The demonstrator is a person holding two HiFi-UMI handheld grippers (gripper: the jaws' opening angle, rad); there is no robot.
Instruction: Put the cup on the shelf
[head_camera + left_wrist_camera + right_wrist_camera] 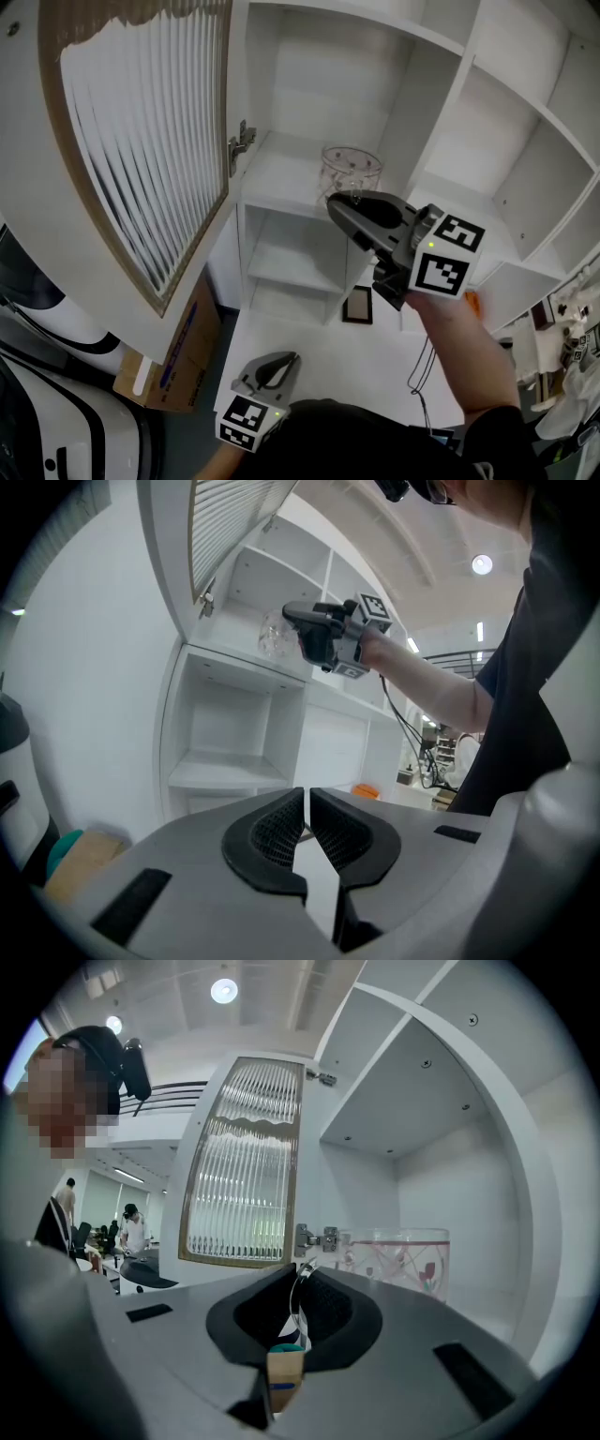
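Note:
A clear glass cup (352, 172) with a pink pattern hangs in the upper cabinet compartment, just over the white shelf board (281, 178). My right gripper (336, 204) is shut on its thin clear handle (298, 1288), and the cup body (398, 1258) shows just right of the jaws. I cannot tell whether the cup's base touches the board. The left gripper view shows the cup (272, 636) ahead of the right gripper (323, 635). My left gripper (272, 373) hangs low in front of the person, shut, with nothing between its pads (272, 832).
The cabinet door (141, 141) with ribbed glass stands swung open at the left, its hinge (241, 142) next to the cup's compartment. More white compartments lie to the right and below. A cardboard box (173, 361) sits on the floor. A cable (422, 366) trails from the right arm.

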